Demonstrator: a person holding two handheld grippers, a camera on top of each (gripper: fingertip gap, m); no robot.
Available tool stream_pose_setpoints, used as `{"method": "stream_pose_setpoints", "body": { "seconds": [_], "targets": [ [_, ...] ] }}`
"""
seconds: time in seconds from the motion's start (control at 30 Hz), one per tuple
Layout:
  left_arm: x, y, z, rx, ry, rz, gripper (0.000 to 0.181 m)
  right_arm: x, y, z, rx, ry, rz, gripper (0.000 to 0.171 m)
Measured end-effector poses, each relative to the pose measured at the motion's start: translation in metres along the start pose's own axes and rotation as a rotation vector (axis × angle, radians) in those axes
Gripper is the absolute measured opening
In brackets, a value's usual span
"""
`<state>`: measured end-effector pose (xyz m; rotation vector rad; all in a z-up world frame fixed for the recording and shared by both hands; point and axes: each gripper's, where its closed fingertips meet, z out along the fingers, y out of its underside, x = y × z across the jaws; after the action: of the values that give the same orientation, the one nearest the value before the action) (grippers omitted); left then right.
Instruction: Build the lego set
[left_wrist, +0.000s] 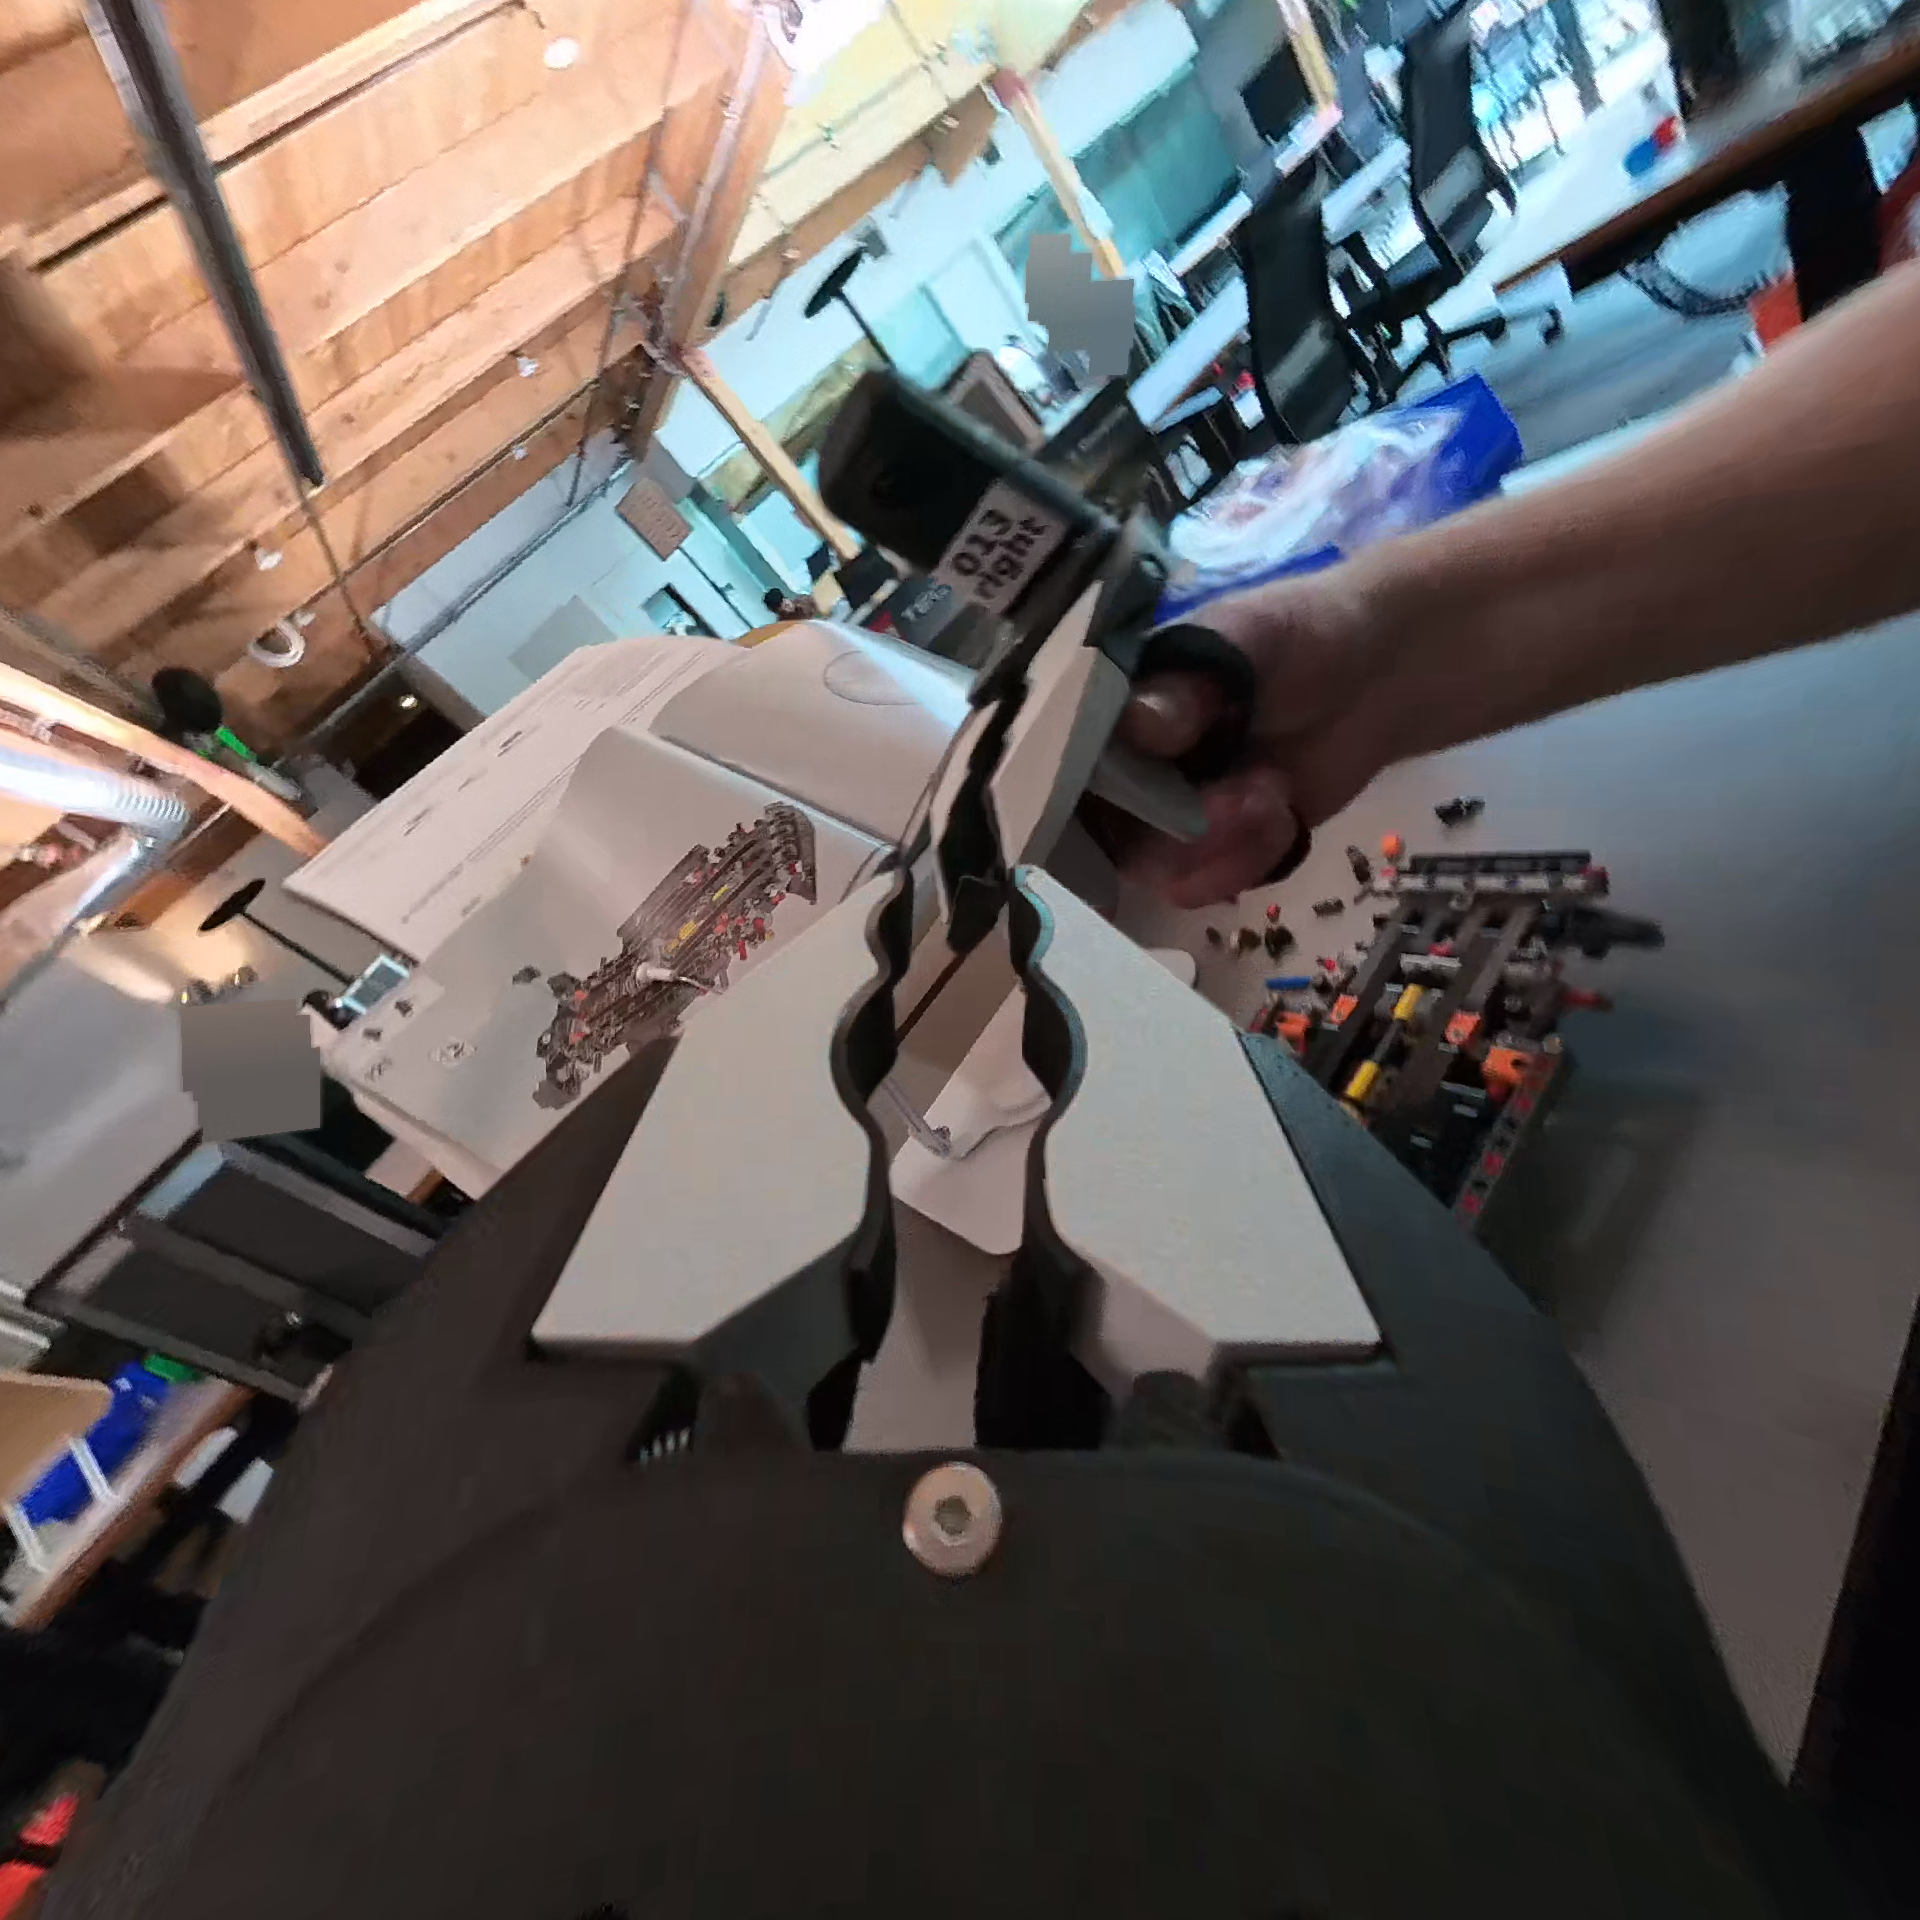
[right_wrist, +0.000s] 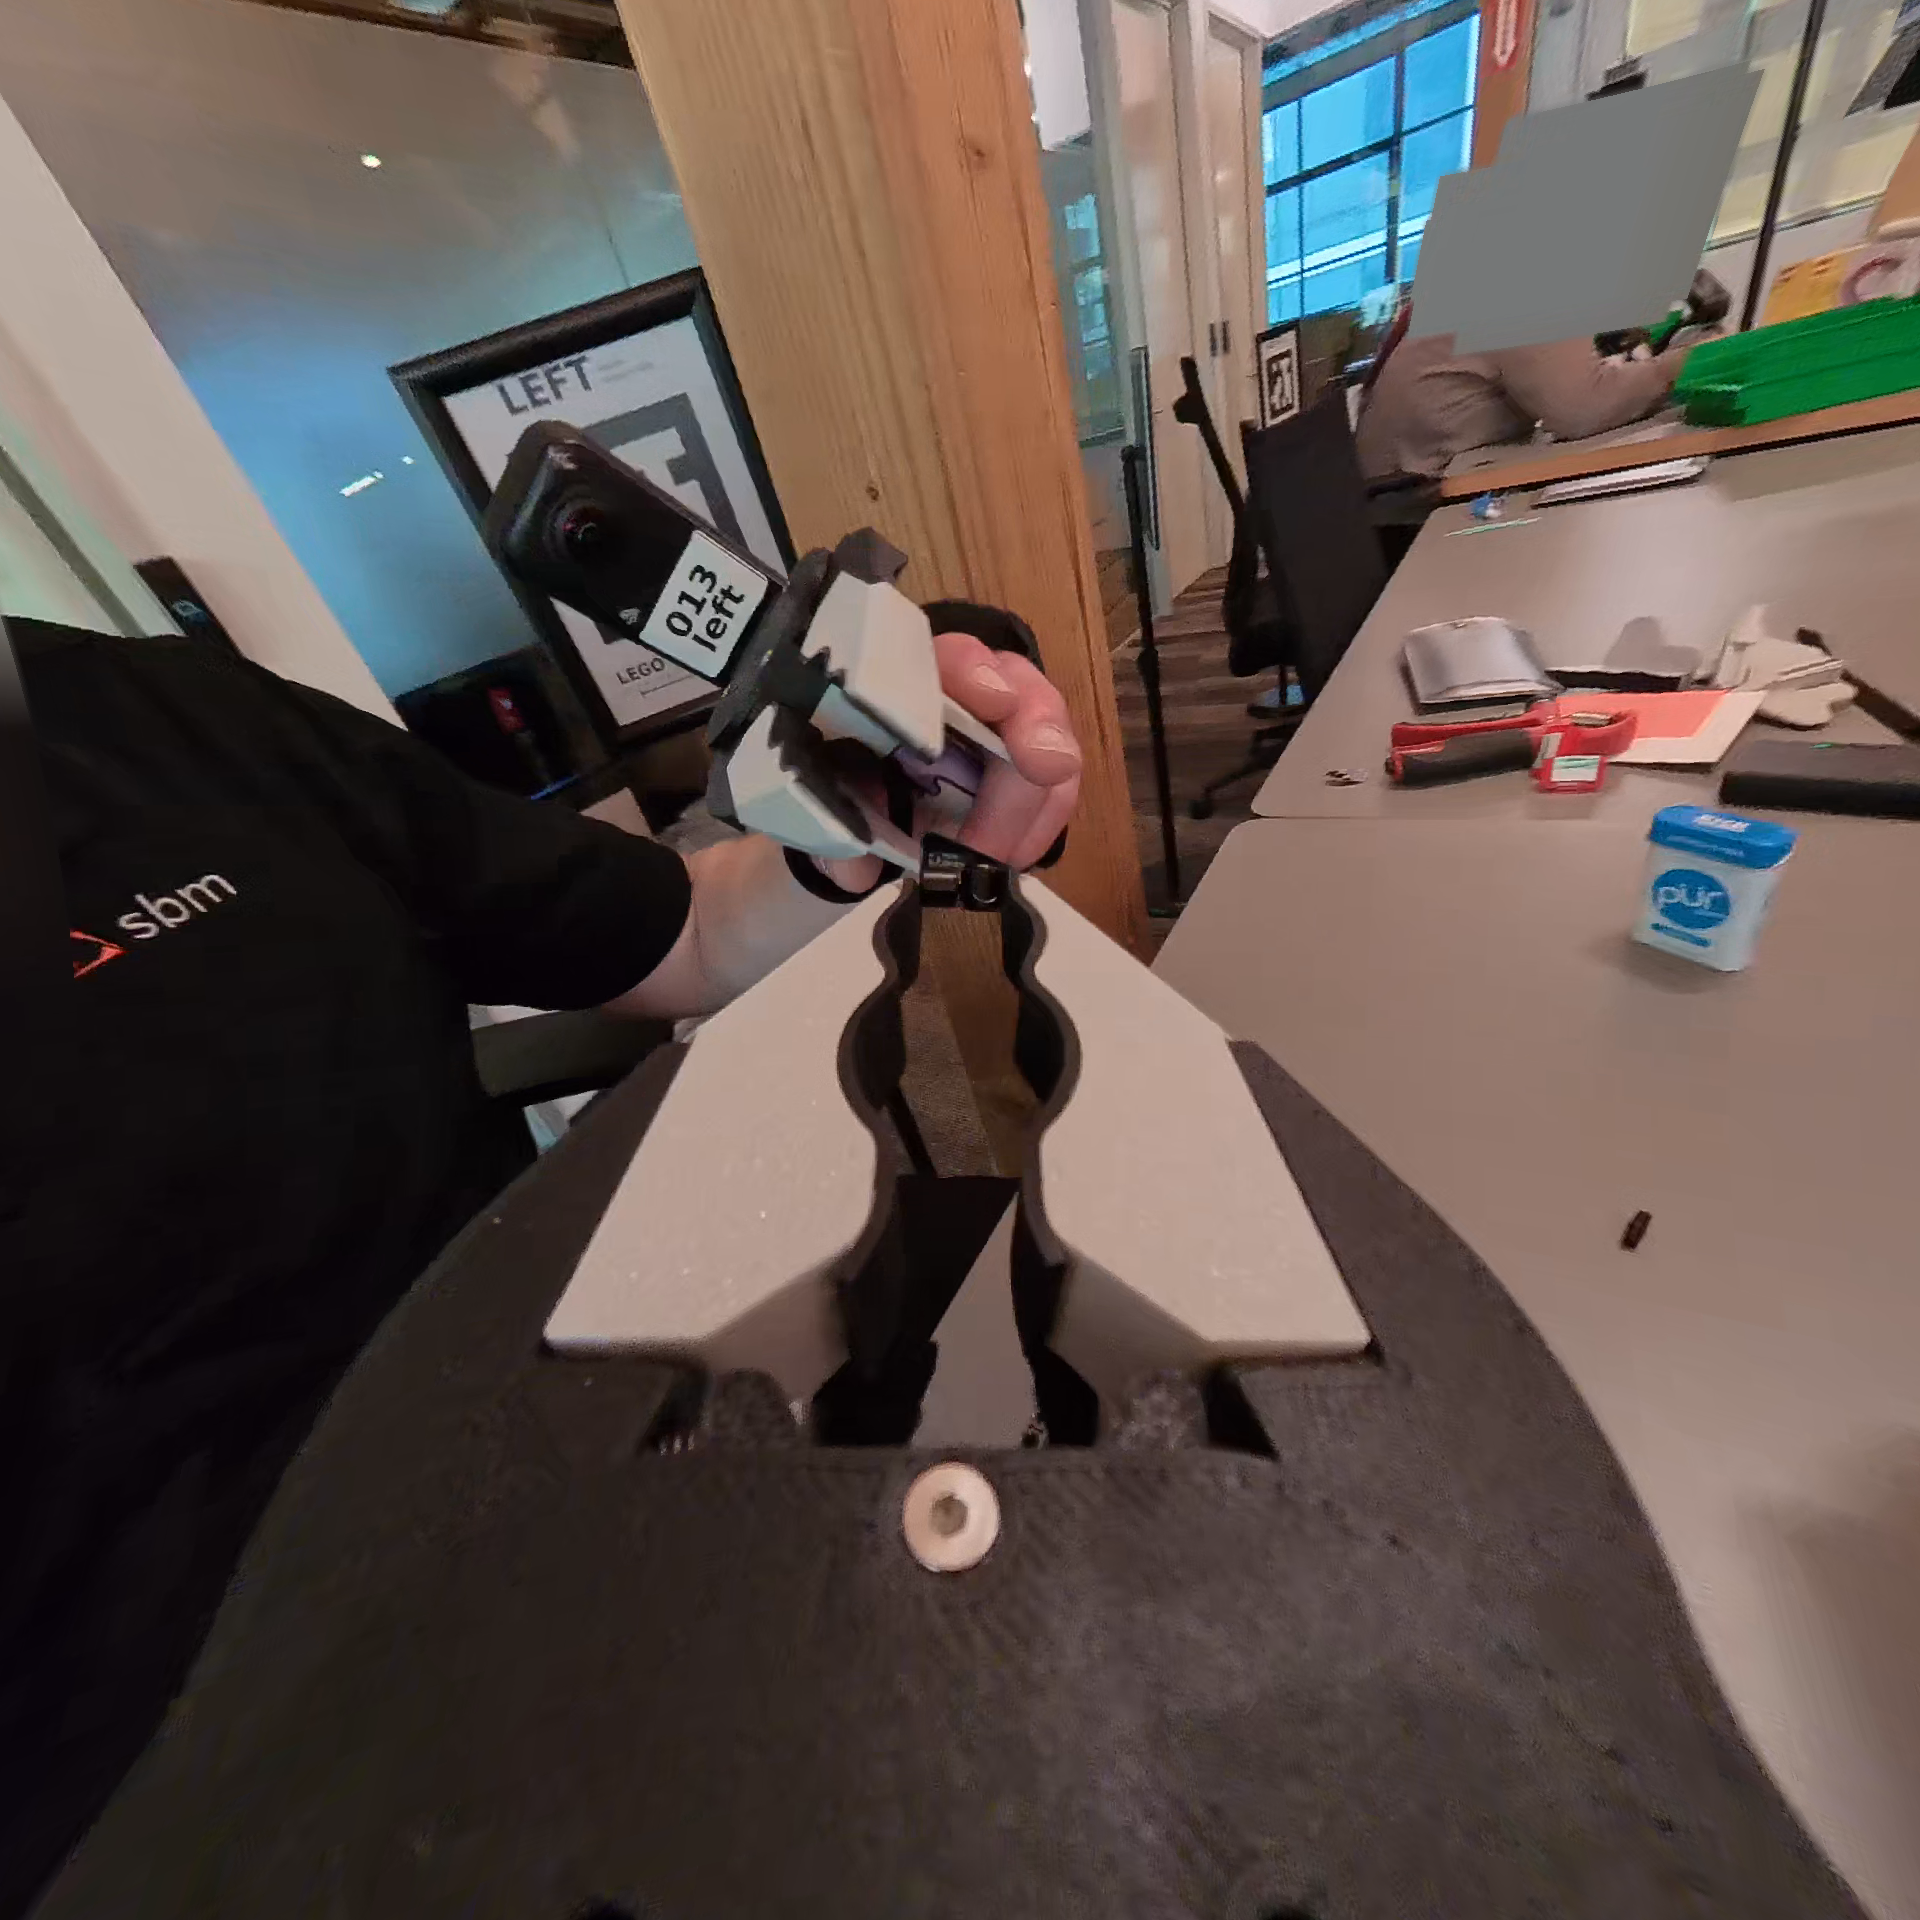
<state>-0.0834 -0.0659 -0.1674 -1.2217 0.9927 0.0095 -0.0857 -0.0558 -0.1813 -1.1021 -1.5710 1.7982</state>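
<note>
My right gripper (right_wrist: 961, 902) is shut on a small black lego piece (right_wrist: 961, 886) and holds it in the air above the table edge. My left gripper (left_wrist: 961, 888) faces it tip to tip. Its jaws stand a narrow gap apart on either side of the right gripper's (left_wrist: 968, 920) tips and the piece, without clearly touching them. The left gripper (right_wrist: 914, 805) also shows in the right wrist view, held by a hand. The partly built black lego model (left_wrist: 1455, 1039), with orange and yellow parts, lies on the grey table (left_wrist: 1662, 790).
An open instruction booklet (left_wrist: 582, 883) lies left of the model, with loose small pieces (left_wrist: 1299, 914) scattered between. A blue and white tin (right_wrist: 1704, 888), a red tool (right_wrist: 1475, 743) and a small dark piece (right_wrist: 1633, 1229) are on the table. A wooden post (right_wrist: 862, 416) stands behind. The partly built black lego model (left_wrist: 1455, 1039) is about 20 centimetres from both grippers' fingertips.
</note>
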Motion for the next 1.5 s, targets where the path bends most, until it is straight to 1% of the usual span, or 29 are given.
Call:
{"method": "stream_pose_setpoints", "body": {
  "seconds": [0.17,0.27,0.37,0.47,0.7,0.93,1.1,1.23,1.5],
  "targets": [
    [0.010,0.005,0.001,-0.080,0.064,0.193,0.015,-0.009,0.008,-0.003,-0.021,-0.116,0.039,0.012],
    [0.020,0.009,0.004,-0.113,0.116,0.268,0.014,-0.016,0.014,-0.003,-0.063,-0.171,0.043,0.012],
    [0.028,0.011,0.007,-0.133,0.150,0.316,0.013,-0.021,0.019,-0.001,-0.099,-0.211,0.042,0.013],
    [0.034,0.011,0.008,-0.133,0.177,0.343,0.007,-0.026,0.021,0.000,-0.121,-0.241,0.047,0.013],
    [0.041,0.010,0.005,-0.143,0.210,0.391,0.005,-0.032,0.027,0.001,-0.148,-0.291,0.098,0.013],
    [0.036,0.011,0.003,-0.167,0.181,0.420,0.004,-0.028,0.023,0.003,-0.117,-0.284,0.139,0.013],
    [0.027,0.011,0.003,-0.176,0.113,0.467,0.003,-0.023,0.016,0.003,-0.063,-0.253,0.164,0.013],
    [0.022,0.011,0.003,-0.159,0.070,0.464,0.002,-0.020,0.011,0.004,-0.016,-0.240,0.189,0.013],
    [0.020,0.011,0.002,-0.141,0.041,0.455,0.001,-0.018,0.008,0.004,0.014,-0.242,0.224,0.013]
  ]
}}
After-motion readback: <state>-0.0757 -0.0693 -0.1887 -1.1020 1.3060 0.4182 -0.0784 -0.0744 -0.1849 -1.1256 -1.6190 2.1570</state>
